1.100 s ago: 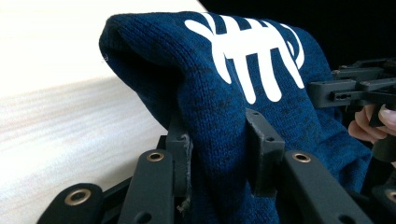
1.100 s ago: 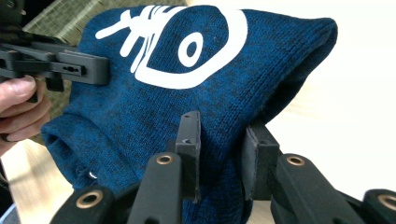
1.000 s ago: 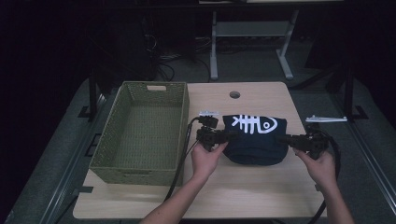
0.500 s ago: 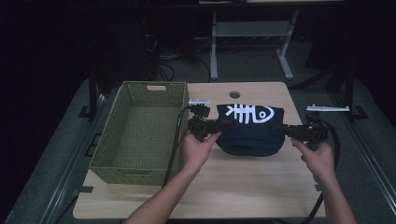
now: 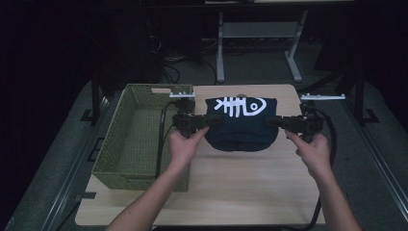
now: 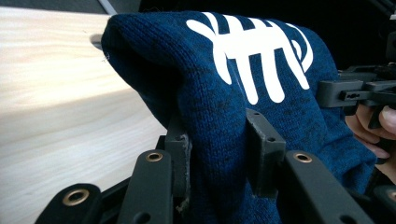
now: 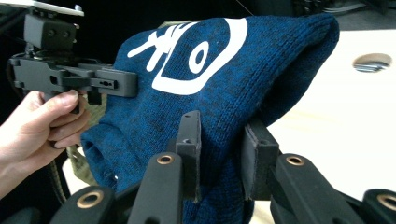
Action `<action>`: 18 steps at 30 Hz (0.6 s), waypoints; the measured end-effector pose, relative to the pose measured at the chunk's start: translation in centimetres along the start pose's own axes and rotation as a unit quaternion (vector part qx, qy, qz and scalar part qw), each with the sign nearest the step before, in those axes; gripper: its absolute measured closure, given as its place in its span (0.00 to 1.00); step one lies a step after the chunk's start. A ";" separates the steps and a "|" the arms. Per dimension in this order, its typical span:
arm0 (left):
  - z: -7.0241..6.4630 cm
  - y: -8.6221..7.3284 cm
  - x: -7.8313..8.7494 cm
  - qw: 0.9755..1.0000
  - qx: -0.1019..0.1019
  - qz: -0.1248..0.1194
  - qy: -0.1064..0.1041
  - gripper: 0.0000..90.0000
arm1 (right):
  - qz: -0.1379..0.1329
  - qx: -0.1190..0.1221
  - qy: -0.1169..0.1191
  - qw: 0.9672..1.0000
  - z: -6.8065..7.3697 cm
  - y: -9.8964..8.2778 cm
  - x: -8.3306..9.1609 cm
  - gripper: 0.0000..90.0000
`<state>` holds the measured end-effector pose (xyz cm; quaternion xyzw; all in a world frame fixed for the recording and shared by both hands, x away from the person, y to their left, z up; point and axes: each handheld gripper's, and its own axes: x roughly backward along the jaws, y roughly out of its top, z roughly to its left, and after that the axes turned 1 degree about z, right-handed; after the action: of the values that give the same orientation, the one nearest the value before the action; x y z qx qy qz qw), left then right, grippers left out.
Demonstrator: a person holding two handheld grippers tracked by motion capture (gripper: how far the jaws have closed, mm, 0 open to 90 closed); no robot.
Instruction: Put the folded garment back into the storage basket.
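While both grippers (image 5: 211, 120) (image 5: 275, 121) clamp the blue hat (image 5: 240, 127), dim room surrounds the pale wooden table (image 5: 240, 183).

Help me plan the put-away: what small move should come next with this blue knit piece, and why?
Probably carry it leftward toward the woven basket. Both the left gripper and right gripper are clamped on the blue knit garment, its far part off the table.

A dark blue knitted beanie (image 5: 240, 125) with a white fish-skeleton print (image 5: 239, 106) is held up above the table, stretched sideways, its opening toward 6 o'clock.
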<state>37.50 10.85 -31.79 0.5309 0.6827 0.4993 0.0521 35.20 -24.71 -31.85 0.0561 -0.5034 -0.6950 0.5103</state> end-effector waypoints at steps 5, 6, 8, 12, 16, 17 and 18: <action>0.7 0.6 2.4 1.000 0.000 -0.015 0.006 0.73 | -0.003 0.008 0.014 1.000 1.6 1.3 -1.7 0.79; 0.9 0.6 2.9 1.000 0.002 -0.019 0.007 0.73 | -0.006 0.007 0.016 1.000 1.8 1.5 -1.9 0.79; 1.4 0.8 3.9 1.000 0.006 -0.022 0.009 0.73 | -0.007 0.013 0.022 1.000 2.4 1.9 -2.6 0.79; 2.3 1.0 5.7 0.999 0.018 -0.034 0.005 0.73 | -0.012 0.019 0.027 0.999 3.7 2.7 -4.1 0.79; 2.9 1.4 7.3 0.999 0.022 -0.044 0.007 0.73 | -0.019 0.024 0.036 0.999 5.0 3.4 -5.4 0.79; 3.1 1.5 7.7 0.999 0.023 -0.045 0.008 0.73 | -0.017 0.025 0.038 0.999 5.3 3.6 -5.7 0.79; 3.3 1.6 8.2 0.999 0.026 -0.046 0.009 0.73 | -0.018 0.026 0.040 0.999 5.6 3.7 -6.1 0.79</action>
<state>37.07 19.18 -28.48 0.4958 0.7194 0.4833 0.0555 37.18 -16.35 -28.95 0.1061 -0.4995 -0.6877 0.5160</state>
